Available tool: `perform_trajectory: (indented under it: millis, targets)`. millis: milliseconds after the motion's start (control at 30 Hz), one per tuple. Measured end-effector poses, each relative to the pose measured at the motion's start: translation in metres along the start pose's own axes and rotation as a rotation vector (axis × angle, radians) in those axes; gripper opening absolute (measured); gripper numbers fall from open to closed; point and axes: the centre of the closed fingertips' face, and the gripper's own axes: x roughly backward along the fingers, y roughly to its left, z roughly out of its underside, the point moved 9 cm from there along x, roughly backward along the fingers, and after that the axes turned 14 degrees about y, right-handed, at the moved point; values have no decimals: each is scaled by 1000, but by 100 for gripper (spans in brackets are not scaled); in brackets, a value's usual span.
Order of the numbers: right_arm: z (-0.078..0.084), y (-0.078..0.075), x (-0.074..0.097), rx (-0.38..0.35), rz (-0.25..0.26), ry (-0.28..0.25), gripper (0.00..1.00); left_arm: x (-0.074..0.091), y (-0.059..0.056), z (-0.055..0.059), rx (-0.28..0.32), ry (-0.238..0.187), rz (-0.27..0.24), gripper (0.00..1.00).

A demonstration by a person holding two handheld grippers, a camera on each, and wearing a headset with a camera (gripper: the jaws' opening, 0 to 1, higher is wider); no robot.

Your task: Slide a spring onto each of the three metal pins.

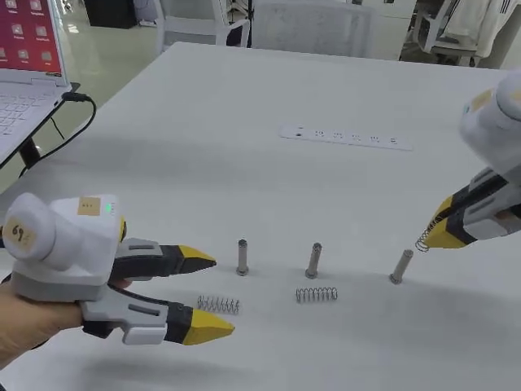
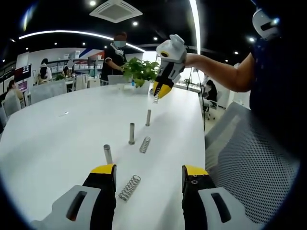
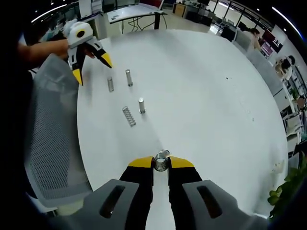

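- Metal pins (image 1: 242,257): three, upright in a row on the white table (image 1: 244,122).
- Right gripper (image 1: 437,233): pinched tight on one spring (image 1: 422,241), in the air just beside the right-end pin.
- Left gripper (image 1: 221,295): spread wide, empty.
- Two loose springs (image 1: 218,305) lie flat in front of the pins.

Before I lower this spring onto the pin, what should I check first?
1. Held spring secure in the right gripper: ok, jaws closed on it.
2. Right pin standing and bare: ok.
3. Held spring lined up with that pin: not ok, its lower end hangs beside and above the pin top in the head view.
4. Middle pin and left pin standing and bare: ok.
5. Left spring and middle spring lying loose on the table: ok.
6. Left gripper open and away from the right pin: ok.
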Motion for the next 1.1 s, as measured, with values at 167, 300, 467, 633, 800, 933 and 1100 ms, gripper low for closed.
perform_trajectory:
  millis: [167, 300, 467, 633, 800, 933, 1100]
  targets:
    - [-3, -2, -6, 0, -16, 4, 8, 1, 0, 1, 1, 0, 0, 49]
    - [-3, -5, -10, -3, -24, 8, 8, 0, 0, 1, 3, 2, 0, 49]
    - [-3, -9, -15, -11, -33, 12, 9, 1, 0, 1, 5, 1, 0, 49]
    - [-3, -11, -19, -14, -36, 16, 9, 1, 0, 2, 7, 2, -1, 49]
    - [-4, -14, -23, -17, -45, 21, 9, 1, 0, 2, 7, 2, -2, 48]
    - [-4, -15, -25, -16, -43, 27, 9, 1, 0, 3, 9, 5, -4, 48]
    - [-3, -17, -28, -22, -54, 30, 9, 1, 0, 3, 10, 6, -3, 47]
